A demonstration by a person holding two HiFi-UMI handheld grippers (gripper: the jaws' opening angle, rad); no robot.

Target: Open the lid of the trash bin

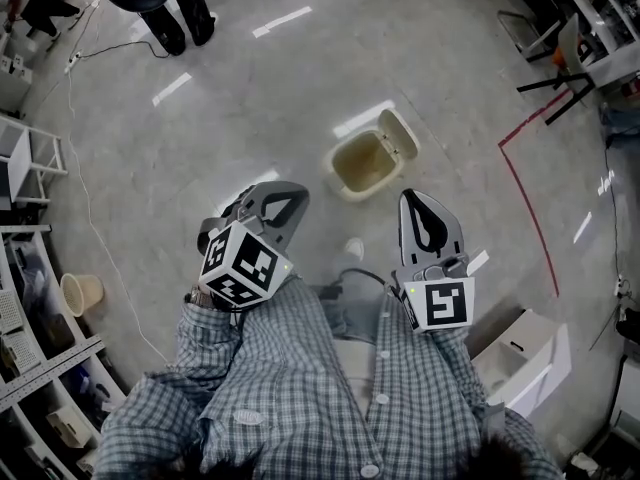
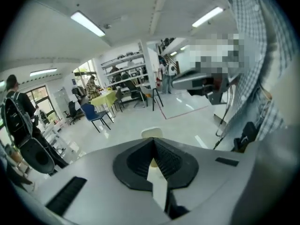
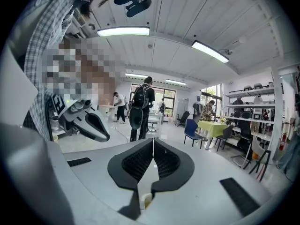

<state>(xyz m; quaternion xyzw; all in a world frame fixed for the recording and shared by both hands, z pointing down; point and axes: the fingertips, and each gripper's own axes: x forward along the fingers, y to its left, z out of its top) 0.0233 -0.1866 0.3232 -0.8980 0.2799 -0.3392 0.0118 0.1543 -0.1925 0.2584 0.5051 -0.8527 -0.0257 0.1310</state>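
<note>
Both grippers sit tucked in close to the person's chest: left gripper (image 1: 280, 206) and right gripper (image 1: 425, 218), jaws pressed together, nothing between them. Trash bin (image 1: 365, 163) is on the floor just ahead, well apart from both. Its lid (image 1: 400, 131) already looks tipped back, inside showing. Main risk from here, I'd say: a closed jaw nudging that lid could drop it shut, or skid the bin — nothing visible anchors it. Farther out, a loose cable (image 1: 78, 168) on the floor is a trip hazard.

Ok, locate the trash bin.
Head view, centre: the trash bin stands on the floor ahead of the left gripper and right gripper, left of the red line.
</note>
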